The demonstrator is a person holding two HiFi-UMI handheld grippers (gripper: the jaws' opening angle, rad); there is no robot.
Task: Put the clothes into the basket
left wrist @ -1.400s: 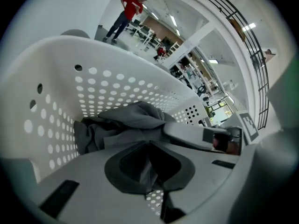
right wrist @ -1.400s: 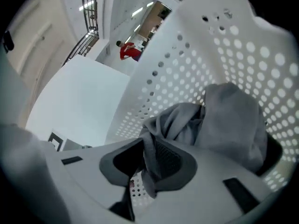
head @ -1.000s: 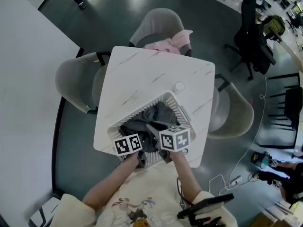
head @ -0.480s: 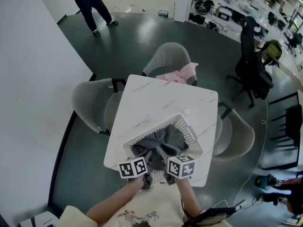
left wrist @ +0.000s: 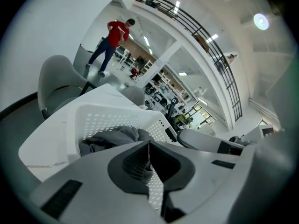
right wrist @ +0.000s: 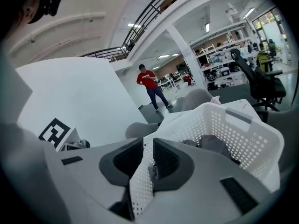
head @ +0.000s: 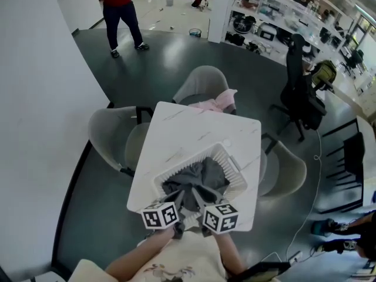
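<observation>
A white perforated basket [head: 236,170] stands on the near part of the white table [head: 188,128], with grey clothes [head: 197,178] heaped inside. Both grippers sit side by side at its near rim. My left gripper [head: 181,207] is shut on the near wall; in the left gripper view [left wrist: 149,146] the jaws meet in a thin line over the basket [left wrist: 117,120] and the clothes [left wrist: 112,138]. My right gripper [head: 202,205] [right wrist: 148,148] pinches the same wall, a sliver of the basket [right wrist: 233,129] between its pads. A pink garment [head: 212,103] lies on the far chair.
Grey chairs stand left [head: 108,134], far [head: 202,81] and right [head: 288,169] of the table. A black office chair [head: 299,98] is at the right. A person in red [head: 117,10] stands on the far floor. A white wall [head: 35,128] runs along the left.
The head view has risen and tilted up, so table and basket look smaller and more of the room shows. Both grippers stay at the basket's near rim.
</observation>
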